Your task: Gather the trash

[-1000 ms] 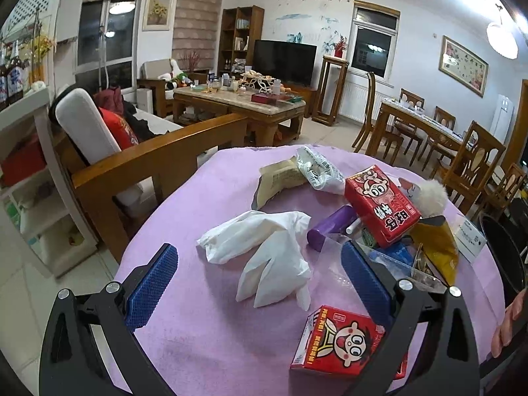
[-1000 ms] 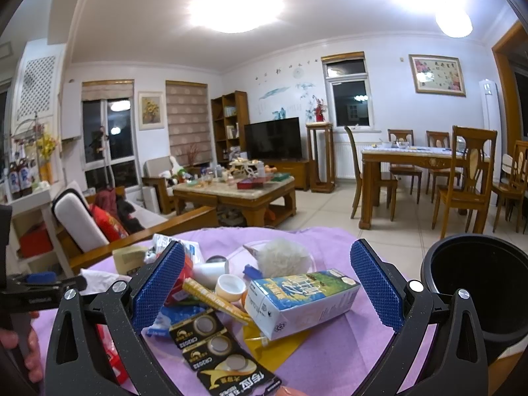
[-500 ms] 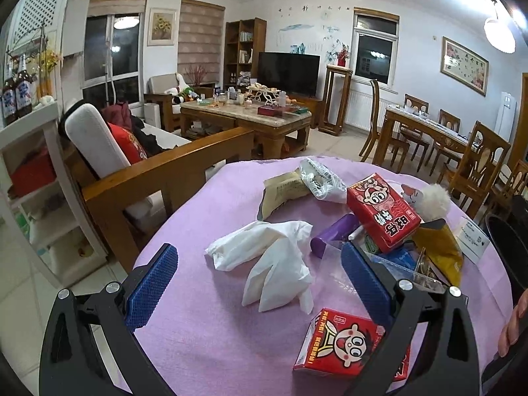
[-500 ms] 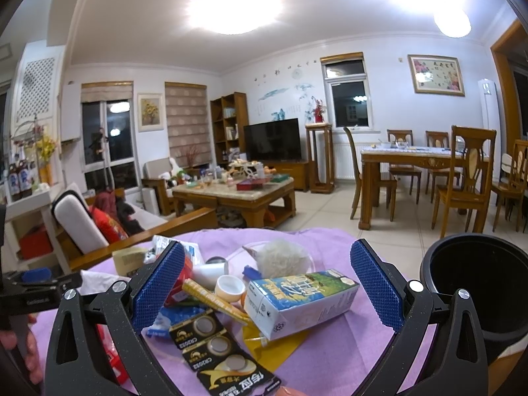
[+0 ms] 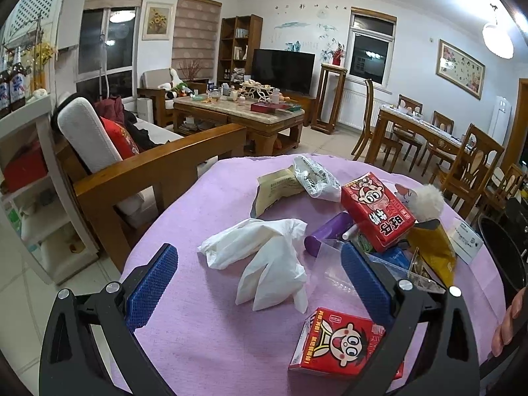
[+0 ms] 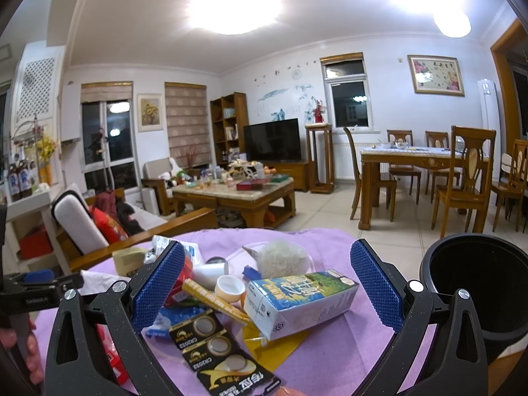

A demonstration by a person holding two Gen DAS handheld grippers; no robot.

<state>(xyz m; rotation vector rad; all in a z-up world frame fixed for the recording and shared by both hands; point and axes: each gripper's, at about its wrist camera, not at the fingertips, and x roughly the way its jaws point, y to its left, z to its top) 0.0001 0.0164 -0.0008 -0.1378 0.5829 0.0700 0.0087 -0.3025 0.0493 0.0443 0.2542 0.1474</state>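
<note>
Trash lies on a round table with a purple cloth [image 5: 204, 204]. My left gripper [image 5: 260, 280] is open and empty above a crumpled white tissue [image 5: 264, 257]. Near it lie a red drink carton [image 5: 340, 343], a second red carton [image 5: 376, 214], a purple tube [image 5: 326, 231] and wrappers [image 5: 297, 181]. My right gripper [image 6: 267, 287] is open and empty above a blue-green milk carton [image 6: 297, 300], a coin-battery card [image 6: 217, 349], a white cap [image 6: 229, 287] and a fluffy white ball [image 6: 280, 257]. A black bin [image 6: 478, 283] stands to the right of the table.
A wooden sofa [image 5: 138, 165] with a white cushion stands just behind the table on the left. A white shelf unit [image 5: 26, 198] is at far left. A coffee table [image 6: 237, 194] and a dining table with chairs [image 6: 429, 165] stand farther back.
The left gripper has drawn back and risen slightly, so the table sits a little lower and farther in its view. The right gripper has hardly moved.
</note>
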